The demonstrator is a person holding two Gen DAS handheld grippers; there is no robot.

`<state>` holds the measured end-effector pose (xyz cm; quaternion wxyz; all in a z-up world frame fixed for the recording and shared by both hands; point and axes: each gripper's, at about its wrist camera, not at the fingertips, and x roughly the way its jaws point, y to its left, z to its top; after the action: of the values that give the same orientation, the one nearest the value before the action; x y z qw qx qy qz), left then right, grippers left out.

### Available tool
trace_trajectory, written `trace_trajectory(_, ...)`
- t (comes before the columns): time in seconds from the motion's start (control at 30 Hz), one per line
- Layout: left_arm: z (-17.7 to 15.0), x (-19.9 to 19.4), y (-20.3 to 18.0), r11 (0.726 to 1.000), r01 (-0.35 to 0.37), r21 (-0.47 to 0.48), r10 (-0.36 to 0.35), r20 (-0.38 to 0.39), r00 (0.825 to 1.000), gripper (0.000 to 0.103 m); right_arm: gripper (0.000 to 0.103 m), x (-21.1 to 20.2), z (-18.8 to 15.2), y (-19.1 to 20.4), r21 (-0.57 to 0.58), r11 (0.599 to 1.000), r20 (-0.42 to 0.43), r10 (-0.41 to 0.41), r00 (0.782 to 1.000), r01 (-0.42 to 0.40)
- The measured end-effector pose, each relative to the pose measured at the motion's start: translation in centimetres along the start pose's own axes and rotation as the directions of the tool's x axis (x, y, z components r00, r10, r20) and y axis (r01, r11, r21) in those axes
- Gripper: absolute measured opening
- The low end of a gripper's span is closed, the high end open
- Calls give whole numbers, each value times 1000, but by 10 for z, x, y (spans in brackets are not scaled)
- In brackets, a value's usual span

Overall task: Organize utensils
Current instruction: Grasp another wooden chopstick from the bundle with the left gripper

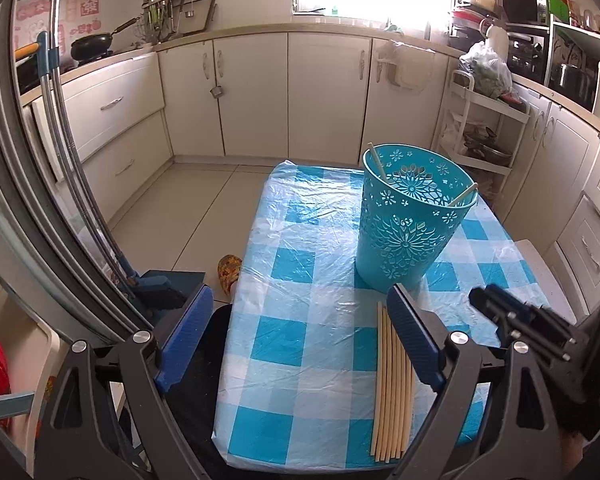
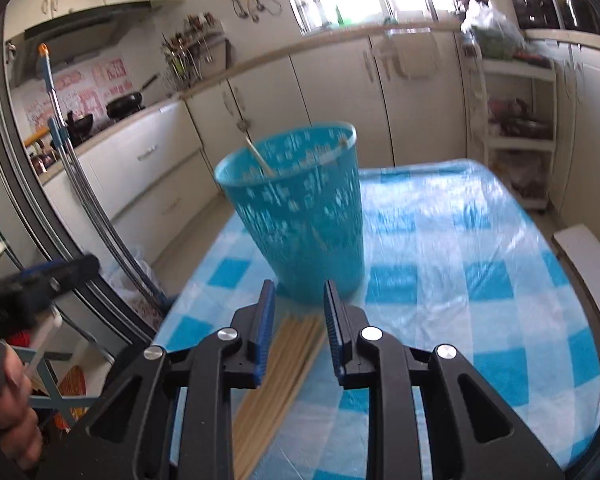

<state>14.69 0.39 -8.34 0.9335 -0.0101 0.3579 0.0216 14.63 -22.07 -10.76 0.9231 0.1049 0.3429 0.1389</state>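
Note:
A turquoise perforated holder stands upright on the blue-checked table, with two pale chopsticks leaning inside it. Several more chopsticks lie side by side on the cloth in front of the holder. My left gripper is wide open with nothing between its blue pads; its right pad sits beside the chopstick row. In the right wrist view my right gripper hovers above the loose chopsticks, just before the holder. Its jaws stand a little apart, and nothing is between them. That view is blurred.
The right gripper's body shows at the right of the left wrist view. The left gripper and a hand show at the left of the right wrist view. A mop pole, a white cart and cabinets surround the table.

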Motion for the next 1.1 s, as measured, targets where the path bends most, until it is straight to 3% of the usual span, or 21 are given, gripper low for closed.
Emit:
trace_trajectory(0.3,-1,3,1,1000,-11,4,11,-14,1000,85,25,32,-27,-1,-28,999,-137,-45,990,42)
trace_trajectory(0.53,-3,8,2,1000,-15,6,16,-31,999,86,25,48,-37,3,-58,996,-184,-77,980,67)
trace_trajectory(0.73,-14,30,15,999,-33,-19,30,-107,994,87,25,63,-46,1,-83,992,-239,-110,965,92)
trace_trajectory(1.1,-33,65,17,999,-43,-2,41,-211,977,87,25,72,-42,2,-88,991,-246,-115,962,96)
